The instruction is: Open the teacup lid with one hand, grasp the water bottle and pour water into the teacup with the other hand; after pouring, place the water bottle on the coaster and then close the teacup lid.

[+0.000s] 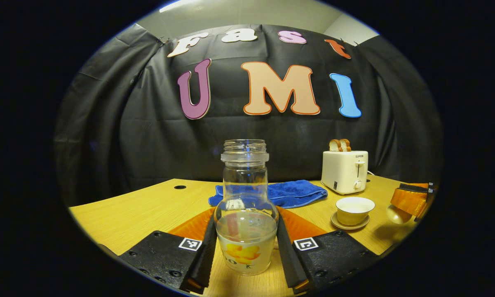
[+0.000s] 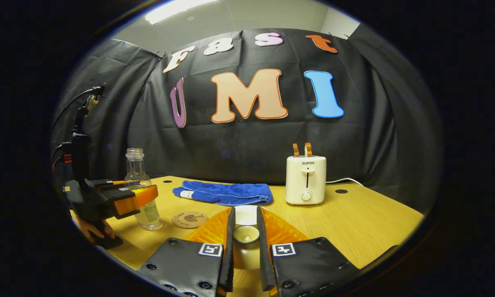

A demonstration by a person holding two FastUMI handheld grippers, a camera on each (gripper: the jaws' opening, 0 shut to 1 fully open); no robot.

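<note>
Left gripper view: a wooden worktop point(image 1: 148, 210) stands before a black cloth wall. On it lie a blue towel point(image 1: 290, 192), a white toaster point(image 1: 345, 171) holding bread slices, and an uncovered teacup point(image 1: 354, 209) on its saucer, well to the right. The water bottle point(image 1: 245, 206), uncapped and partly filled, stands upright between the left gripper point(image 1: 244, 252) fingers, which press on both sides of its lower body. At the right edge the right gripper point(image 1: 410, 202) shows with a rounded lid at its tip. Right gripper view: the same worktop, towel and toaster appear. The fingers, nearly together, pinch the teacup lid point(image 2: 246, 234) by its knob. To the left, the bottle stands in the left gripper, just beside a round coaster point(image 2: 189, 219).
</note>
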